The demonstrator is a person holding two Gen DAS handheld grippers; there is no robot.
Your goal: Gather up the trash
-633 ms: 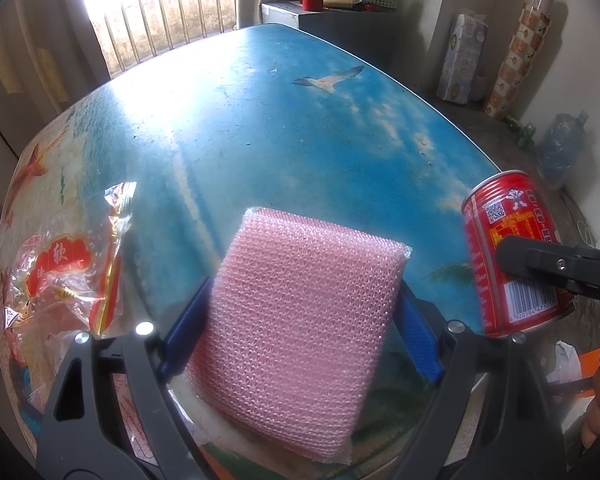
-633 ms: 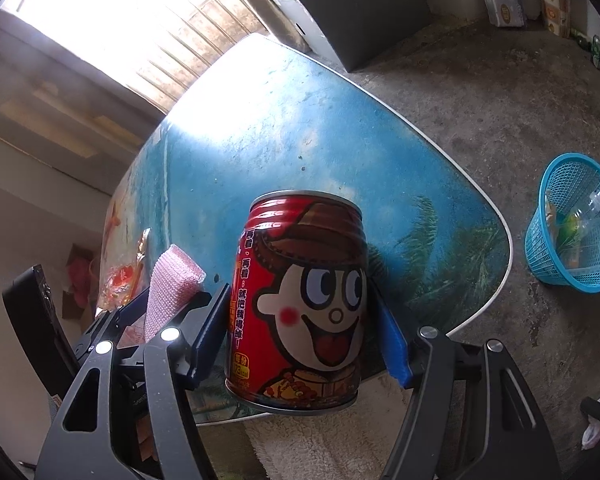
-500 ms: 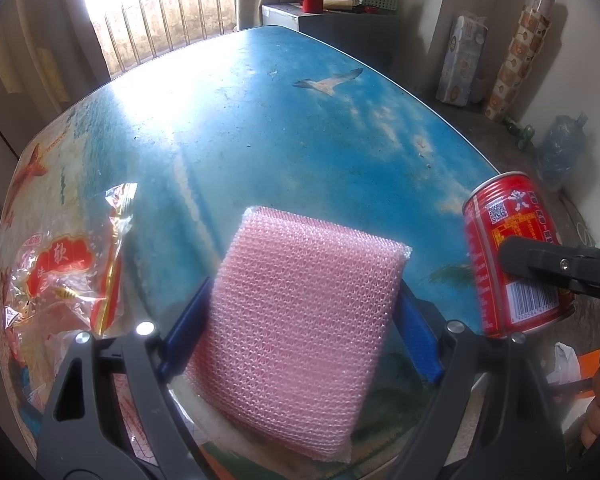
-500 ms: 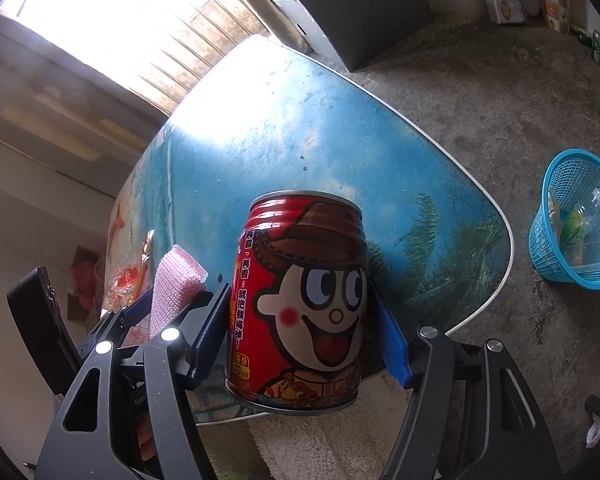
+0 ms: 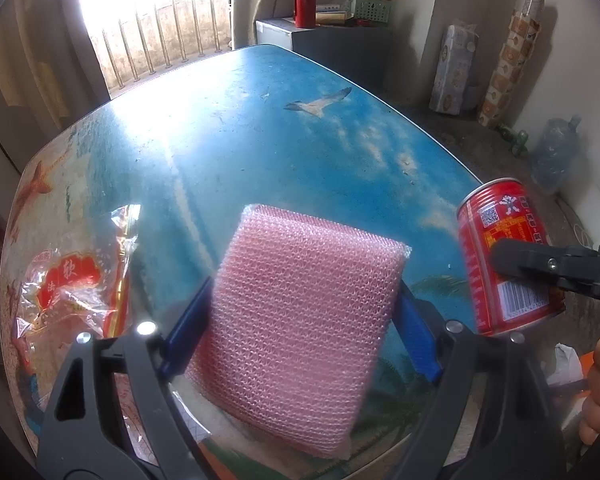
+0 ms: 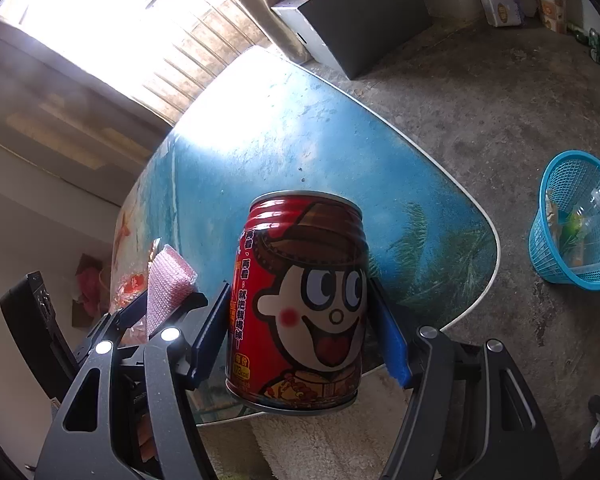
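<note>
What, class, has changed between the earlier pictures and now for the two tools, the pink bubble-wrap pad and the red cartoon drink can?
Almost nothing. The right tool, clamped on the red cartoon drink can, has swung slightly toward the blue plastic mesh basket on the floor. Nothing was picked up or released. The left tool grips the pink bubble-wrap pad as before; the clear snack wrapper lies unmoved on the blue printed table.

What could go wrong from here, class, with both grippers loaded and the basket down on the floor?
1. The pink bubble-wrap pad is soft and sticks out well past the left gripper; it could slip or sag free.
2. The red cartoon drink can is smooth and round in the right gripper; tilting it could let it slide out.
3. The blue plastic mesh basket sits on the floor, apart from the table; a drop from high up may miss it.
</note>
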